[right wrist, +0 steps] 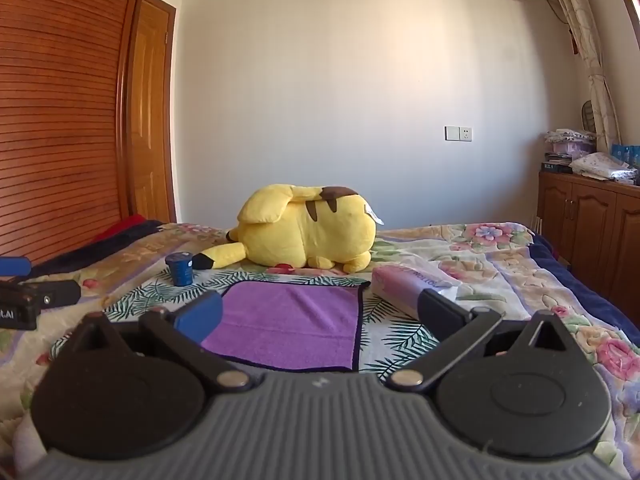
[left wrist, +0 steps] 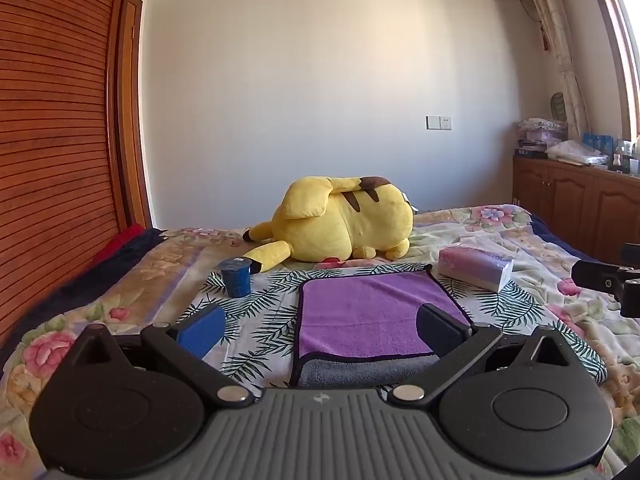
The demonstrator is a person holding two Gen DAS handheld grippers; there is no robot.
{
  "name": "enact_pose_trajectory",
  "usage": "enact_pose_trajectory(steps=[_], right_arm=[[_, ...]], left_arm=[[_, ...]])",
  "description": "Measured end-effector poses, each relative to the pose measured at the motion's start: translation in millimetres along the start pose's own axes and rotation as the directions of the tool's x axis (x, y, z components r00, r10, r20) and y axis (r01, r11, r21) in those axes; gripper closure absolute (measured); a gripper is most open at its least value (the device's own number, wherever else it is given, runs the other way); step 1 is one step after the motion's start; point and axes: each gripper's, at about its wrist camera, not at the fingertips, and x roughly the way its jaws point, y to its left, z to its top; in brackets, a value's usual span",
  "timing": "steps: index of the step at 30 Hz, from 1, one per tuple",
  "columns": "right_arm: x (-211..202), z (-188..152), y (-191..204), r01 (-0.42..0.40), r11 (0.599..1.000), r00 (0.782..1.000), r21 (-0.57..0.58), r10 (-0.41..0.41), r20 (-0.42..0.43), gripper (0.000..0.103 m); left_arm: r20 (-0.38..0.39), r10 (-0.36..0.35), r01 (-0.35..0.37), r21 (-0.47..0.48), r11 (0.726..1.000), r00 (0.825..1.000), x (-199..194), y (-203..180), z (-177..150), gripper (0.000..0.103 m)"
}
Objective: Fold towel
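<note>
A purple towel (left wrist: 360, 312) with a dark border lies flat on a leaf-print cloth on the bed; its near edge is turned up and shows a grey underside (left wrist: 360, 372). It also shows in the right wrist view (right wrist: 292, 324). My left gripper (left wrist: 320, 328) is open and empty, hovering over the towel's near left part. My right gripper (right wrist: 320, 320) is open and empty, hovering over the towel's near right part. The right gripper's tip shows at the left wrist view's right edge (left wrist: 608, 280).
A yellow plush toy (left wrist: 340, 224) lies behind the towel. A small blue cup (left wrist: 236, 276) stands to its left. A tissue pack (left wrist: 476, 268) lies to its right. A wooden wardrobe (left wrist: 52, 160) is at left and a wooden cabinet (left wrist: 580, 208) at right.
</note>
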Motion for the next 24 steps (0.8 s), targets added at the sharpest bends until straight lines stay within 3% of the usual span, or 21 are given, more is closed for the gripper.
enact_pose_trajectory(steps=[24], right_arm=[[2.4,-4.4,-0.7,0.012,1.000,1.000,-0.003,-0.012,-0.001,0.000]], left_arm=[[0.002,0.003,-0.003,0.001,1.000,1.000,-0.9,-0.8,0.9,0.016]])
